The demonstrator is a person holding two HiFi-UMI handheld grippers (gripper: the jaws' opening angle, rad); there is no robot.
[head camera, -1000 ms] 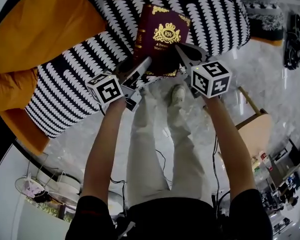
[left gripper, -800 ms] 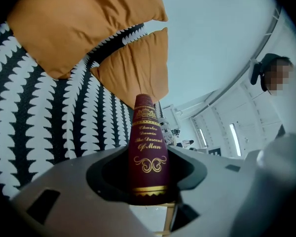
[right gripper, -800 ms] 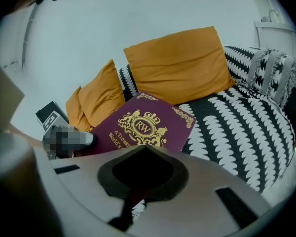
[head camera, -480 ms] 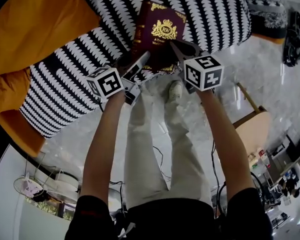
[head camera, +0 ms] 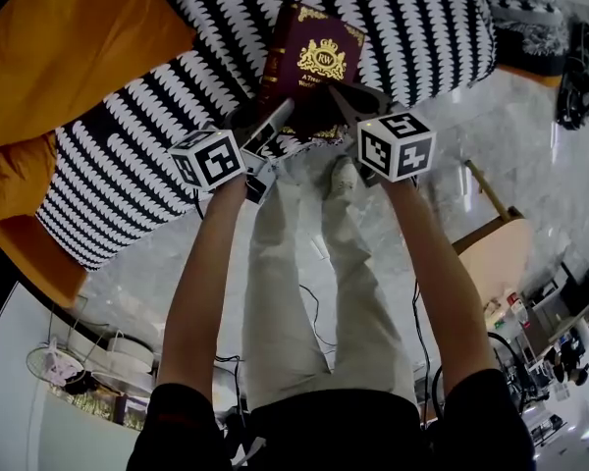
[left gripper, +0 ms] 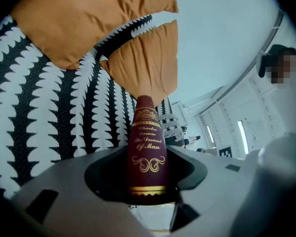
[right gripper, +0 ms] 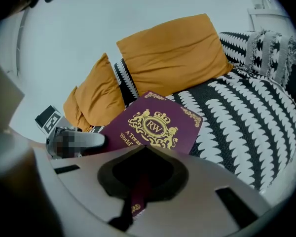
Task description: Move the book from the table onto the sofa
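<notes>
Left fingers: the left gripper clamps the book across its spine, one pad on each cover, at lower centre of the left gripper view.
Right fingers: pressed almost together, the right gripper pinches the book's near edge thinly, at lower centre of the right gripper view.
Sofa: black-and-white patterned; it fills the upper half of the head view.
Floor: pale marble, from centre right to lower left of the head view.
Cushions: orange, at upper left of the head view, lying on the sofa.
Trousers: light-coloured, running down the centre of the head view.
Book: maroon with a gold crest, at upper centre of the head view, over the sofa seat near its front edge. It is held between the left gripper at its lower left and the right gripper at its lower right. Whether it touches the seat cannot be told.
Marker cubes: one on each gripper, just below the book.
Shoe: pale, on the floor between the cubes.
</notes>
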